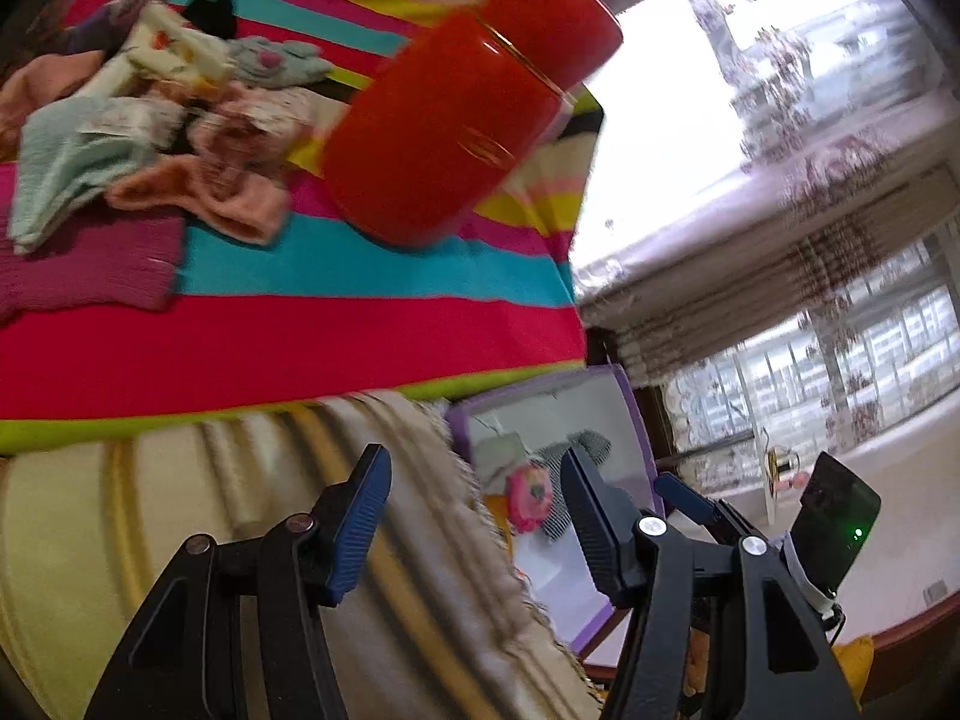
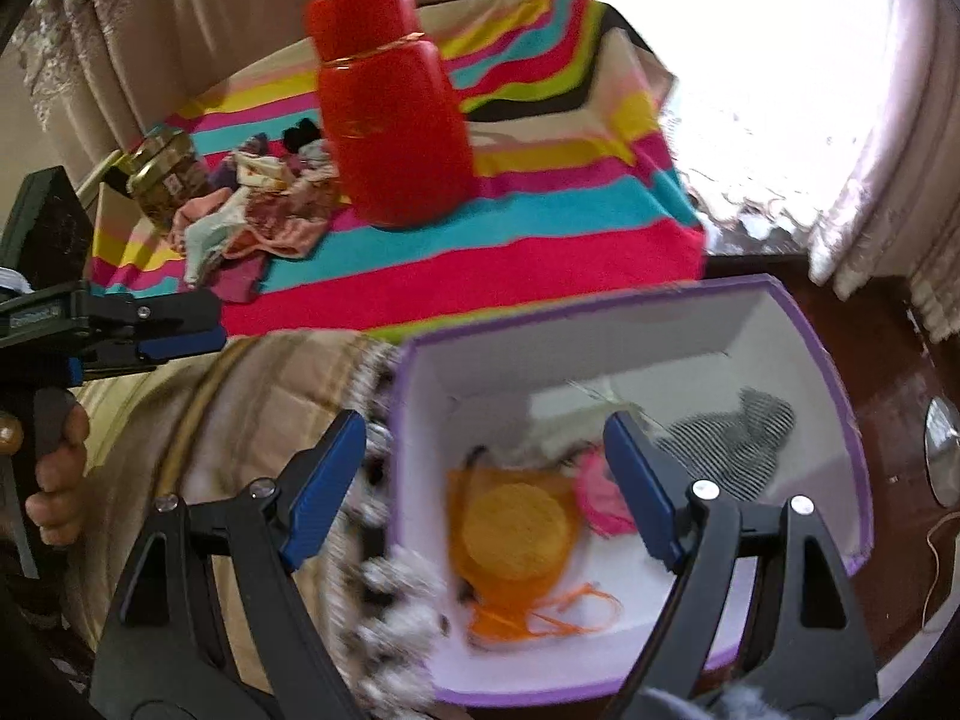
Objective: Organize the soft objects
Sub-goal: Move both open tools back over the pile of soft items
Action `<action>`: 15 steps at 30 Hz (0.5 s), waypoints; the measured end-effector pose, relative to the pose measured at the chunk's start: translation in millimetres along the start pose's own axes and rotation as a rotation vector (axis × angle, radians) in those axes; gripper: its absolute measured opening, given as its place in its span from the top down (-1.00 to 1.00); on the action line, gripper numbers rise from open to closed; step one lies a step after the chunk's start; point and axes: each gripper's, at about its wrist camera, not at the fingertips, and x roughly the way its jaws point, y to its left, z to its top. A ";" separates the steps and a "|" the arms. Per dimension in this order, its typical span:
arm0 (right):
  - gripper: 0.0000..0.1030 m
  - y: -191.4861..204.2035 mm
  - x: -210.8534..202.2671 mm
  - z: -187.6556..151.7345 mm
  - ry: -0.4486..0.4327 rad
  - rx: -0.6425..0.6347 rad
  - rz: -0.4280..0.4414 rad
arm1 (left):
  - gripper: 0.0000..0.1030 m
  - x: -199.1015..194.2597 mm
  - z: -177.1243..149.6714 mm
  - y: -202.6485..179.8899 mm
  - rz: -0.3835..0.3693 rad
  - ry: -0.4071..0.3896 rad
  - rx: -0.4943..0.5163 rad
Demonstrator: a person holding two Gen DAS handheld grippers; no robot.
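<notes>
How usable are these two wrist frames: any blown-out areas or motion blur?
Left wrist view: window overexposed, red flask and fringed throw motion-smeared. Right wrist view: window blown out, orange pouch in the purple box blurred; fisheye bends edges in both.

A striped cloth (image 2: 540, 252) (bright) carries a sock pile (image 2: 252, 222), red flask (image 2: 390, 120), jar (image 2: 162, 180).
</notes>
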 end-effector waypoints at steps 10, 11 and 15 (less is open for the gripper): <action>-0.62 71.3 31.6 33.6 0.019 -0.134 0.090 | -0.16 -52.6 27.7 79.1 0.056 -0.124 -0.151; -0.62 78.7 35.3 36.9 0.020 -0.146 0.098 | -0.16 -57.2 30.2 87.0 0.062 -0.134 -0.168; -0.62 102.2 49.8 49.3 0.019 -0.181 0.124 | -0.16 -74.4 39.0 112.9 0.081 -0.173 -0.215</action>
